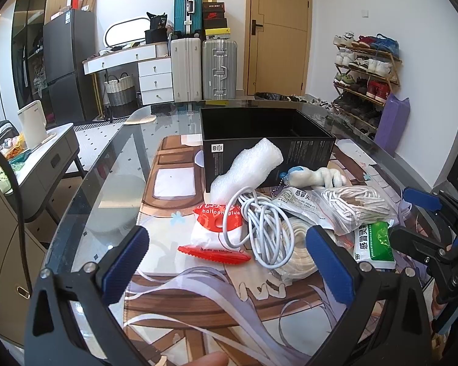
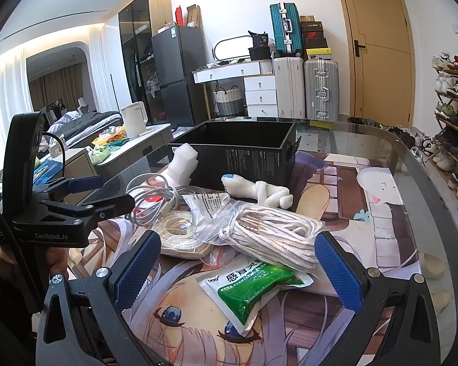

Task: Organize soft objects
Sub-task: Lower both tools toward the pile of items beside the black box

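Note:
A pile of soft items lies in front of an open black box [image 1: 268, 149] [image 2: 238, 155]. It holds a bubble-wrap roll [image 1: 247, 170] [image 2: 183, 163], a white plush toy [image 1: 317, 177] [image 2: 256, 190], a white cable [image 1: 259, 225] [image 2: 155, 195], a bag of white cord [image 1: 355, 209] [image 2: 274, 235], a cream coil [image 1: 299, 244] [image 2: 180, 235], a green medicine sachet [image 1: 375, 241] [image 2: 253, 289] and a red balloon-glue packet [image 1: 216, 228]. My left gripper [image 1: 229, 262] is open and empty just before the cable. My right gripper [image 2: 238, 271] is open and empty over the sachet.
The items lie on a printed mat [image 1: 174, 299] on a glass table [image 1: 107, 183]. The right gripper shows at the right edge of the left wrist view [image 1: 433, 231]; the left gripper shows at the left of the right wrist view [image 2: 85, 195]. A side table with a kettle [image 1: 32, 128] stands left.

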`<state>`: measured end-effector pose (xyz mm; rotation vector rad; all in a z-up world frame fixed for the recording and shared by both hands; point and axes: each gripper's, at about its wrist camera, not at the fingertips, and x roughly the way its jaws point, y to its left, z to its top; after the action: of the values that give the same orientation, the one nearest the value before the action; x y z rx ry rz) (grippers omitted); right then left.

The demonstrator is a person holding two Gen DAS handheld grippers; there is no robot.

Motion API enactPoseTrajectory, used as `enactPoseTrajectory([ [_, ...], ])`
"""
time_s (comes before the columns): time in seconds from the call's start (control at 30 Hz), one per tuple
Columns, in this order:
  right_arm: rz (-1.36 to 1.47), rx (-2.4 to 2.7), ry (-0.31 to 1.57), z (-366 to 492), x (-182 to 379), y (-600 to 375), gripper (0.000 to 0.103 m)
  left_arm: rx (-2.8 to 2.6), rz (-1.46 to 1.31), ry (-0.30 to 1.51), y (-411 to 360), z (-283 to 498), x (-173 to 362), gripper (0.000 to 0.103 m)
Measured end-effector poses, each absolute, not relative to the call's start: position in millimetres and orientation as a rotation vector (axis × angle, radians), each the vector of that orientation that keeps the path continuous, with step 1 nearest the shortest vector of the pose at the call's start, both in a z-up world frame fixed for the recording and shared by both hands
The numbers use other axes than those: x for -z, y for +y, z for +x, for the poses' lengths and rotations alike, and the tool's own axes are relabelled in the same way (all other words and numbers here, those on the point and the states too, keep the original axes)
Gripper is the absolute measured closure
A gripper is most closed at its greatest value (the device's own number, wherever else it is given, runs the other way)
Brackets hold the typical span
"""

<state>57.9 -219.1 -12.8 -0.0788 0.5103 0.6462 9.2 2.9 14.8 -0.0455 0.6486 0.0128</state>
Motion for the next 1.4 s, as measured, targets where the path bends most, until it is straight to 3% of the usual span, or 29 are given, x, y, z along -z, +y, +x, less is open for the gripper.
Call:
enactPoseTrajectory([
  [1.4, -0.100, -0.612, 0.565, 60, 18, -222, 0.001, 0.012, -0.051, 0.682, 2, 23, -2, 0.000],
])
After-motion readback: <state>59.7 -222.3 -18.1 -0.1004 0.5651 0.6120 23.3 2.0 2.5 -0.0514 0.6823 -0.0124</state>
